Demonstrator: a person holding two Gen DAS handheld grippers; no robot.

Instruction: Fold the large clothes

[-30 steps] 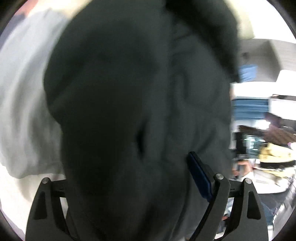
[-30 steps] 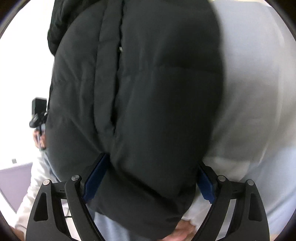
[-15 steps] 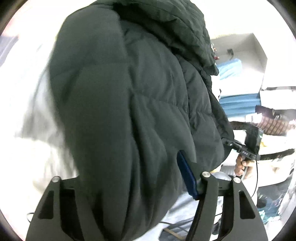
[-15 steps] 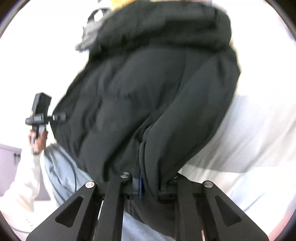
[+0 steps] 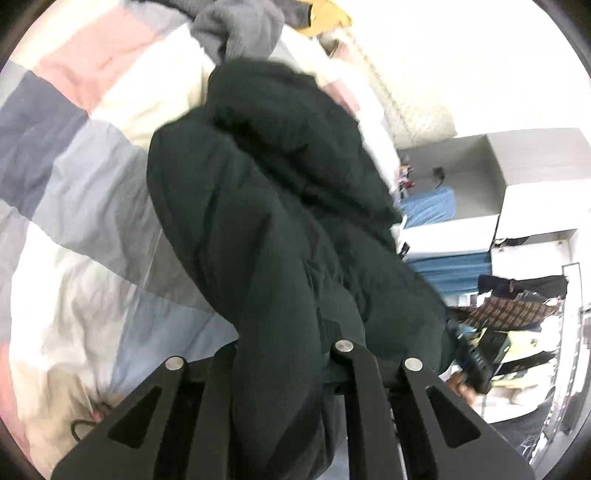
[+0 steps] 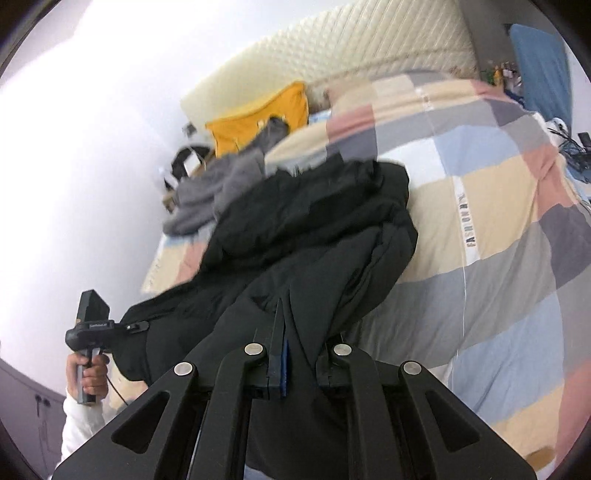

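Observation:
A black puffer jacket (image 5: pixel 280 206) lies bunched on a checked quilt (image 5: pixel 74 206), its near end lifted. My left gripper (image 5: pixel 280 354) is shut on a thick fold of the jacket's near edge; the fabric hides its fingertips. In the right wrist view the same jacket (image 6: pixel 314 236) stretches from the quilt (image 6: pixel 498 221) toward me. My right gripper (image 6: pixel 299 347) is shut on a thin fold of the jacket. The left gripper (image 6: pixel 88 325) shows at the lower left of that view, held in a hand, with the jacket's other corner.
A grey garment (image 6: pixel 221 184) and a yellow garment (image 6: pixel 258 114) lie by the cream headboard (image 6: pixel 332 48). The grey one also shows in the left wrist view (image 5: pixel 236 26). Blue folded fabric (image 5: pixel 428 206) and a clothes rack (image 5: pixel 524 299) stand to the right.
Both grippers have closed on the jacket and pulled back from it. The jacket, which filled both views, now shows lying across the quilt with its near edge held up.

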